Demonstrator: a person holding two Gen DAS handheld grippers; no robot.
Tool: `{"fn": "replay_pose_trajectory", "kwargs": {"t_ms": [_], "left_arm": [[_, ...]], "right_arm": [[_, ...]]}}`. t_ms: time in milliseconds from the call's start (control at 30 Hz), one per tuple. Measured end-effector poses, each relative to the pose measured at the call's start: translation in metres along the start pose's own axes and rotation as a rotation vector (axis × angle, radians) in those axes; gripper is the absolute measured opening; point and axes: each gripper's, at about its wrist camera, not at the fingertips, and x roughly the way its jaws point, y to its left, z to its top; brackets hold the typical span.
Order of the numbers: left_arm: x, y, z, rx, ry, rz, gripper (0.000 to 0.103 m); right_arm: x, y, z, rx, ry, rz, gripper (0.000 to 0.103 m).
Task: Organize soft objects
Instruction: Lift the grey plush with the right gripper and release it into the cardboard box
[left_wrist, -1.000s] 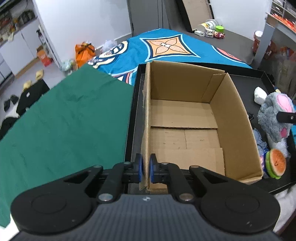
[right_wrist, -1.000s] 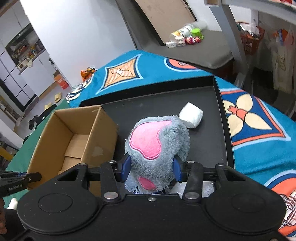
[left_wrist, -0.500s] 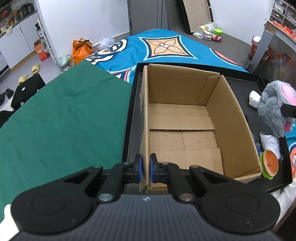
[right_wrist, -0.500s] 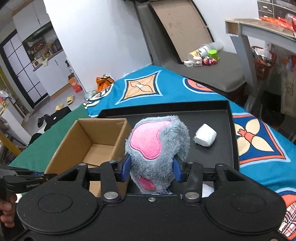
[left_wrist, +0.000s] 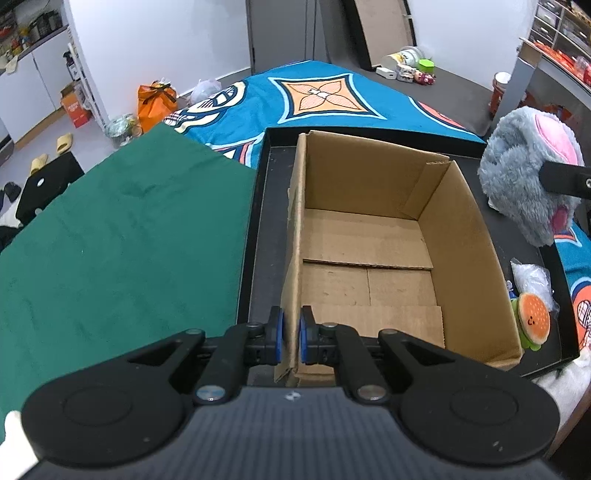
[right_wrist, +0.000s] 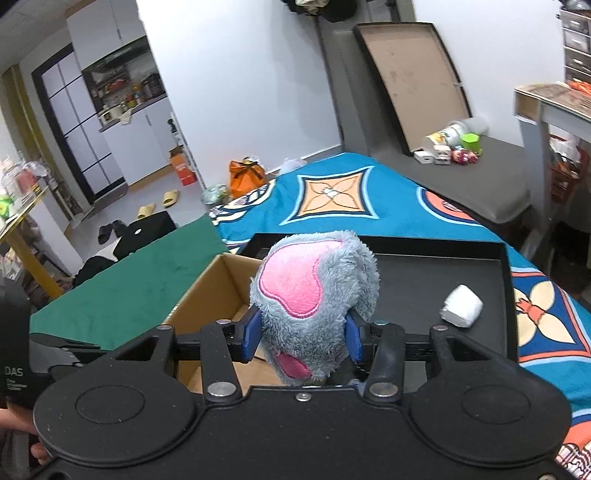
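The left gripper (left_wrist: 290, 335) pinches the corrugated cardboard box (left_wrist: 388, 258) wall. The right gripper (right_wrist: 301, 334) squeezes a shaggy grey plush (right_wrist: 314, 295), seemingly above the box's rim.

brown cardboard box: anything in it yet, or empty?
Empty. The left wrist view shows the brown cardboard box with only its bare floor flaps; the grey and pink plush toy is held outside it by the right gripper.
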Motion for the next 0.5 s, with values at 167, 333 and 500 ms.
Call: {"fn": "replay_pose_trajectory", "kwargs": {"t_ms": [167, 333, 500], "left_arm": [[0.004, 0.006, 0.000, -0.034, 0.023, -0.011, 0.008], [0.007, 0.009, -0.001, -0.050, 0.039, -0.014, 0.009], [0.008, 0.019, -0.003, -0.090, 0.037, -0.020, 0.009]], "right_arm": [[0.008, 0.018, 0.002, -0.037, 0.010, 0.015, 0.044], [0.022, 0.035, 0.003, -0.068, 0.032, 0.031, 0.045], [0.037, 0.052, 0.004, -0.084, 0.075, 0.042, 0.056]]}}
